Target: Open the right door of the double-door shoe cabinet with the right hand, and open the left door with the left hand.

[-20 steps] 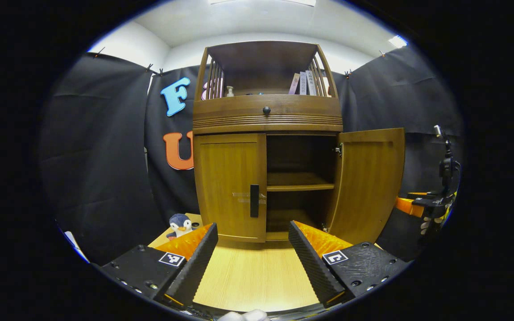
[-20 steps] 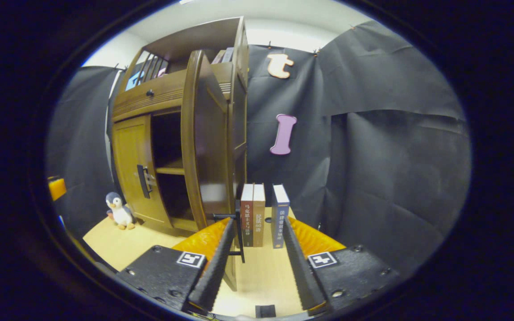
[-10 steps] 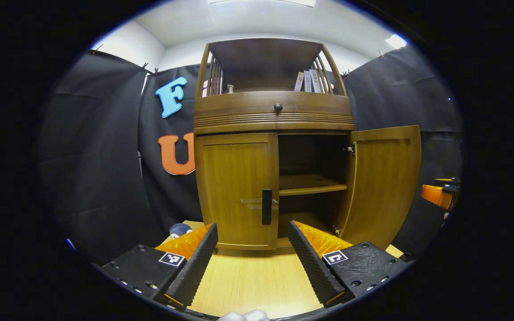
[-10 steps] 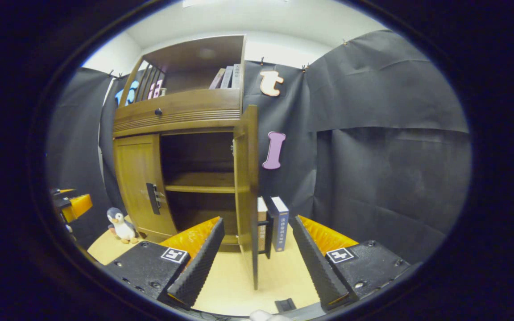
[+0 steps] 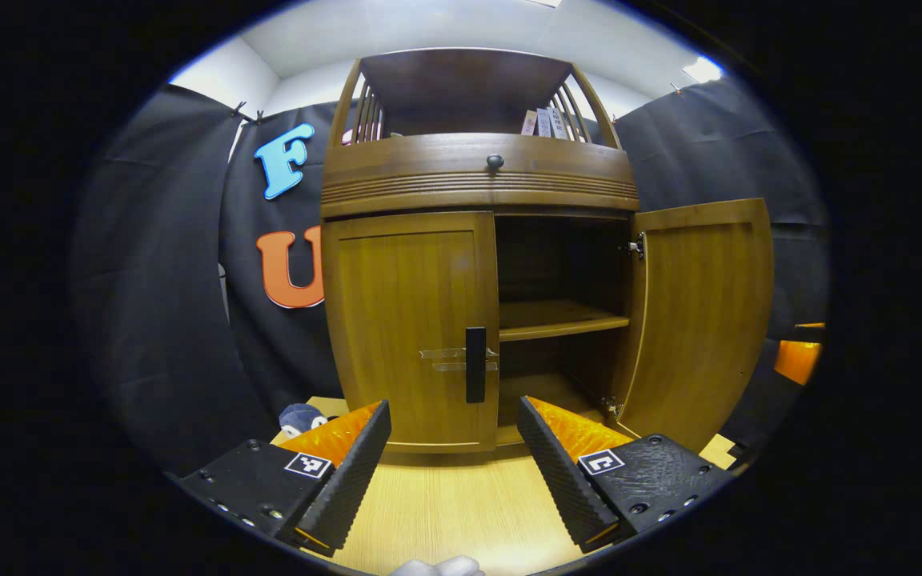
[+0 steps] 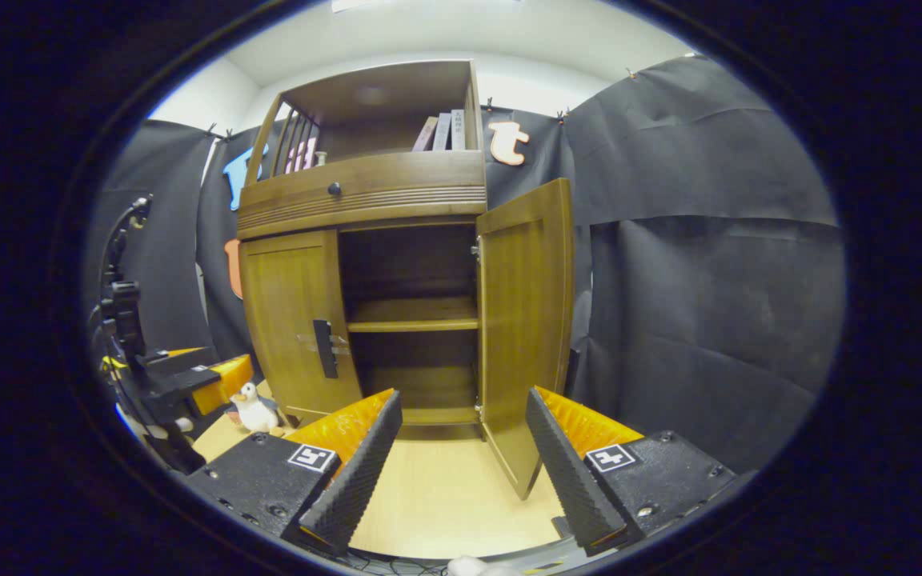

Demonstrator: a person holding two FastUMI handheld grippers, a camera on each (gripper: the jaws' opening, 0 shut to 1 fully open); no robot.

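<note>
Shoe cabinet stood on wooden table. Right door swung wide open; left door closed, handle untouched. Left gripper faced left door, jaws wide, empty. Right gripper jaws wide, empty, clear of right door. Penguin toy beside cabinet.

Both the left tongs and the right tongs hang spread wide, gripping nothing.

No writing can be read here. The books on the cabinet's top shelf, above and beyond the right hand-held gripper, carry spine print too small to make out.
</note>
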